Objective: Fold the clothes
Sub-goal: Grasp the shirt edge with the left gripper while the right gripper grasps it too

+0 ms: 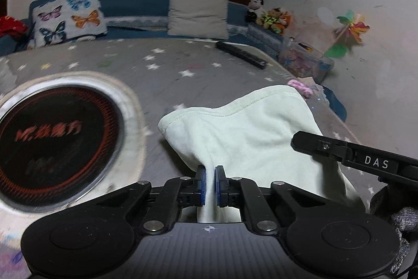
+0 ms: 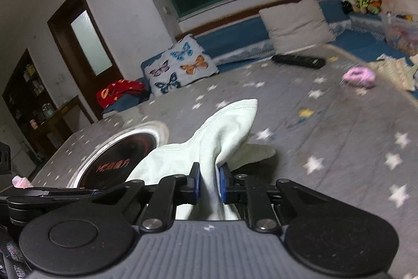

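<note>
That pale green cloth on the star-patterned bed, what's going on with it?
A person is folding clothes with a handheld two-finger gripper in each hand. The left gripper is shut on the pale green garment, and the right gripper is shut on another part of it, so the cloth is bunched up between the two above the grey star-print cover. A round black disc with red lettering lies beside it. No finished fold shows yet.

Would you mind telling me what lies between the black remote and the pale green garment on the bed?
In the left wrist view, only bare star-printed bedcover separates the remote from the garment.
</note>
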### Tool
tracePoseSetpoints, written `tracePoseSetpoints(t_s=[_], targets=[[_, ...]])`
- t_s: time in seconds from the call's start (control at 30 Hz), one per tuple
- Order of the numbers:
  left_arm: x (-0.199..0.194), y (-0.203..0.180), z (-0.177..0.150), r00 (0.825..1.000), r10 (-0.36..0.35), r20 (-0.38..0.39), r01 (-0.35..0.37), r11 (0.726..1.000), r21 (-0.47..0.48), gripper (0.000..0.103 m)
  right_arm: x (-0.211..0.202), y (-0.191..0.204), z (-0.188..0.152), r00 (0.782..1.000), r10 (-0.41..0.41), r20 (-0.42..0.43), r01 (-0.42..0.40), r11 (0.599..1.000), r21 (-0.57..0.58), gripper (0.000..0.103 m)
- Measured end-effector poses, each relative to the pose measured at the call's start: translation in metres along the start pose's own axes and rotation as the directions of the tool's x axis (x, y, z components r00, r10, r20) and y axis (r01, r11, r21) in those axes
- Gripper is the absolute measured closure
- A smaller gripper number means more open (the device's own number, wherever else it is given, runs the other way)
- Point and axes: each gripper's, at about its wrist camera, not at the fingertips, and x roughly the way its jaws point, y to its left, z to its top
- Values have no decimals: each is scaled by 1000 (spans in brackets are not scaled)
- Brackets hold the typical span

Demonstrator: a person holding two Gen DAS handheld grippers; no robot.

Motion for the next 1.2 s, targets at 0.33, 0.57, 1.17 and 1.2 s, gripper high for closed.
tracePoseSetpoints(t_s=[0.33, 0.57, 1.17, 1.2], targets=[[29, -48, 37, 999, -45, 2, 44, 998, 48, 96, -17, -34, 33, 994, -85, 64, 86, 996, -6, 90], [46, -75, 55, 998, -67, 2, 66, 995, 76, 96, -25, -55, 50, 987, -130, 92, 132, 991, -10, 90], [77, -104, 64, 998, -53, -38, 56, 993, 105, 96, -26, -86, 58, 981, -171, 87, 172, 985, -7, 90], [78, -105, 64, 998, -52, -40, 56, 993, 105, 96, -26, -87, 58, 981, -172, 86, 173, 985, -6, 90]])
